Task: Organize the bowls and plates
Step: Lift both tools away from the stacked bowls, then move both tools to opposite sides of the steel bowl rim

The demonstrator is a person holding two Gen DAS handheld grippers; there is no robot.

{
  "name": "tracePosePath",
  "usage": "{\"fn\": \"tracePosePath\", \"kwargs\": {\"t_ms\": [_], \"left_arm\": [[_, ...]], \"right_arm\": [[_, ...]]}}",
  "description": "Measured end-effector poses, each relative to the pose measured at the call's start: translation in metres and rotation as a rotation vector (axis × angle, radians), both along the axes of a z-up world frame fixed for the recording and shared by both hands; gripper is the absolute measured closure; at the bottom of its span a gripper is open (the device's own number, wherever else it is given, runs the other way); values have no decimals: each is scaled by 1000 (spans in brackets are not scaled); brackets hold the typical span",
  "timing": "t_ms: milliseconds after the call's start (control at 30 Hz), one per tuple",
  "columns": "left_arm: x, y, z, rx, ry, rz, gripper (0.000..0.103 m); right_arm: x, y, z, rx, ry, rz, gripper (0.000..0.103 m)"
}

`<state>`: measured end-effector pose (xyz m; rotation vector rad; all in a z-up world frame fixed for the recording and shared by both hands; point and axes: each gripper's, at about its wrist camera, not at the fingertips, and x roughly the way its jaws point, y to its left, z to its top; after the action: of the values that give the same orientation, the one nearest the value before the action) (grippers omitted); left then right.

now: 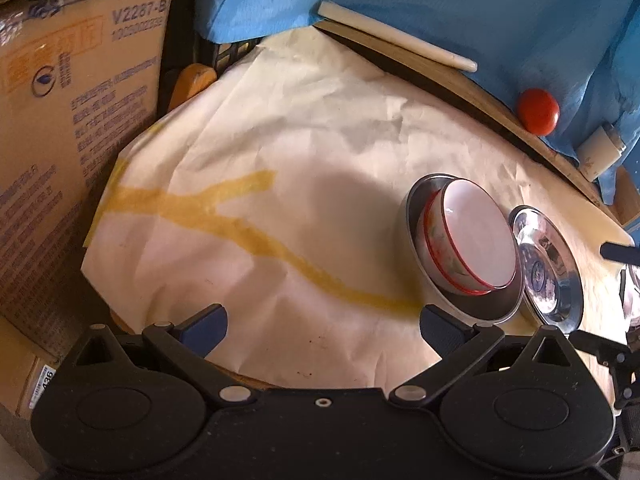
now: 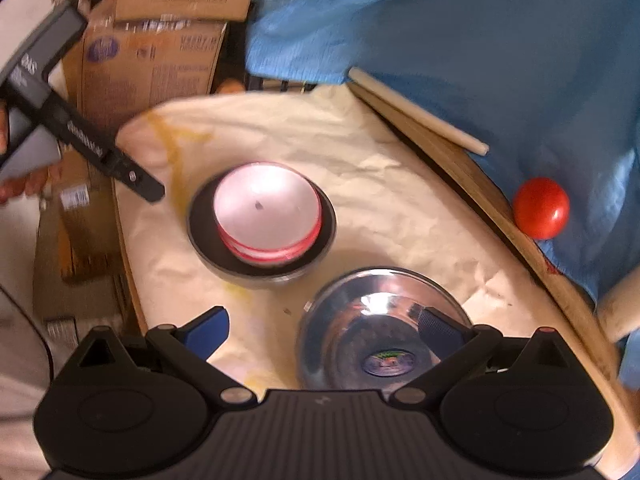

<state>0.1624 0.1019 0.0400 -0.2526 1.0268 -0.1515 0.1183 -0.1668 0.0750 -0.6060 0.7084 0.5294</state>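
A white bowl with a red rim (image 1: 470, 232) sits nested in a dark metal bowl (image 1: 416, 216) on cream paper, at the right of the left wrist view. Beside it lies a shiny steel plate with a sticker (image 1: 548, 268). My left gripper (image 1: 323, 328) is open over bare paper, left of the stack, holding nothing. In the right wrist view the white bowl (image 2: 266, 208) in its dark bowl (image 2: 200, 232) is straight ahead. My right gripper (image 2: 324, 330) is open and empty, its right finger above the steel plate (image 2: 360, 344).
Cardboard boxes (image 1: 80, 120) stand along the left. Blue cloth (image 1: 440, 8) covers the back, with a white stick (image 1: 396, 36) and a red tomato (image 2: 541, 208) on it. The paper (image 1: 280, 120) has yellow tape. A hand-held finger of the left gripper (image 2: 132, 178) reaches in at the upper left.
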Motion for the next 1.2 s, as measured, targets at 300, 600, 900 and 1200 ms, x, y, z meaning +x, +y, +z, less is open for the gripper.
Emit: {"fn": "tracePosePath", "kwargs": {"t_ms": [300,600,900,1200], "left_arm": [[18,-22,18,24,2,-79,1],[41,-23,20,-15,71,4,1],[48,-14,2,-112,159,145,1],[51,-23,8,-131,158,132,3]], "right_arm": [[15,6,4,-119,-20,184,0],[56,16,11,-112,125,216,0],[92,21,9,-87,221,182,0],[111,17,-2,-102,239,110,0]]}}
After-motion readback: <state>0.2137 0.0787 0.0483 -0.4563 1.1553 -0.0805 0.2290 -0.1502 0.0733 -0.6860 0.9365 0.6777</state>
